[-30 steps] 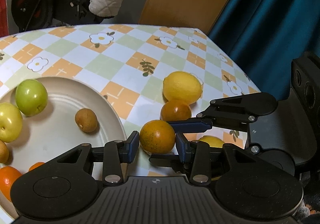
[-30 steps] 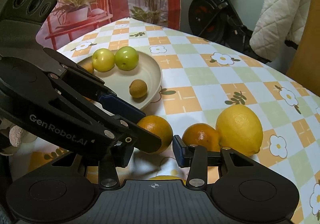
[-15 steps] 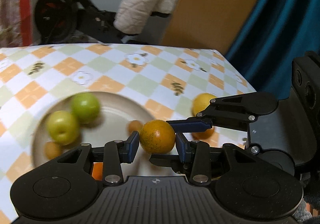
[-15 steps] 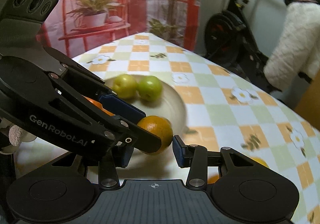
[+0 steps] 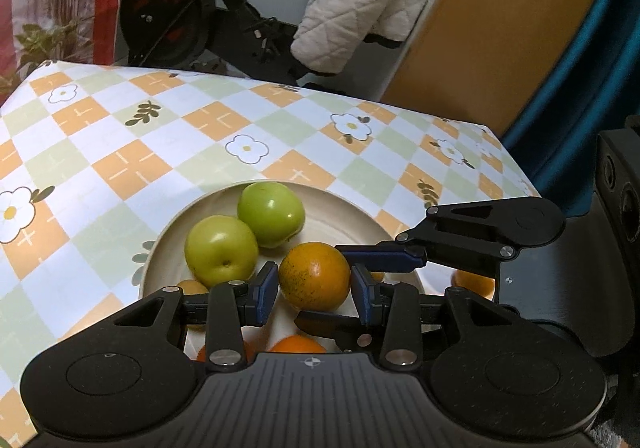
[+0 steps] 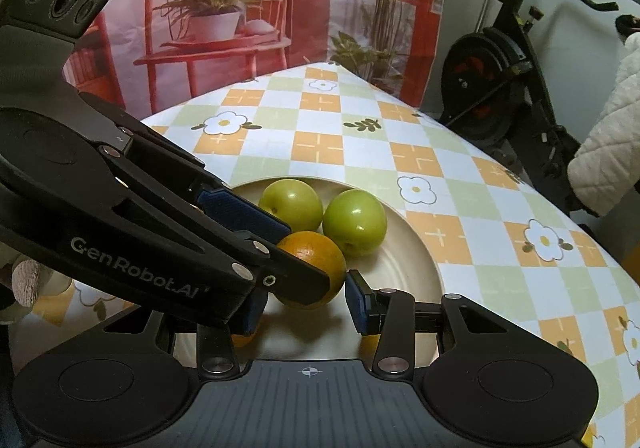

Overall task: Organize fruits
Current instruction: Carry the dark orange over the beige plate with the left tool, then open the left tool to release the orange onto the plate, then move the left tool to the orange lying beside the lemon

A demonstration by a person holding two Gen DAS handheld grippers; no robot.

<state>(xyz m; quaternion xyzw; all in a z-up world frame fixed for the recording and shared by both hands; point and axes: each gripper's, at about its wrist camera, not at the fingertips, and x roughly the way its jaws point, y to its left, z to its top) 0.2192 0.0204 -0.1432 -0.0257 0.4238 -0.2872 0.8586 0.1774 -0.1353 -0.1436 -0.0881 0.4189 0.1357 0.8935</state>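
Note:
A speckled orange (image 5: 314,276) hangs just above the beige plate (image 5: 160,256), near two green fruits (image 5: 270,214) (image 5: 220,250). My left gripper (image 5: 314,290) is shut on it, its blue pads pressing left and right. The right gripper (image 6: 306,306) grips the same orange (image 6: 320,252) crosswise. Its fingers (image 5: 380,258) reach in from the right in the left wrist view. In the right wrist view the left gripper's fingers (image 6: 240,212) cross in front and hide my left pad. More orange fruit (image 5: 296,344) and a small brown one (image 5: 188,286) lie on the plate, partly hidden.
Another orange (image 5: 474,282) lies on the checked tablecloth (image 5: 120,168) right of the plate. Past the far table edge stand an exercise bike (image 5: 168,8), a white quilted cloth (image 5: 360,0) and a blue curtain (image 5: 580,68). A red chair backdrop (image 6: 220,28) is behind.
Both grippers carried the orange together from the table beside the lemon to over the plate. The lemon has left both views and the green fruits now sit just ahead.

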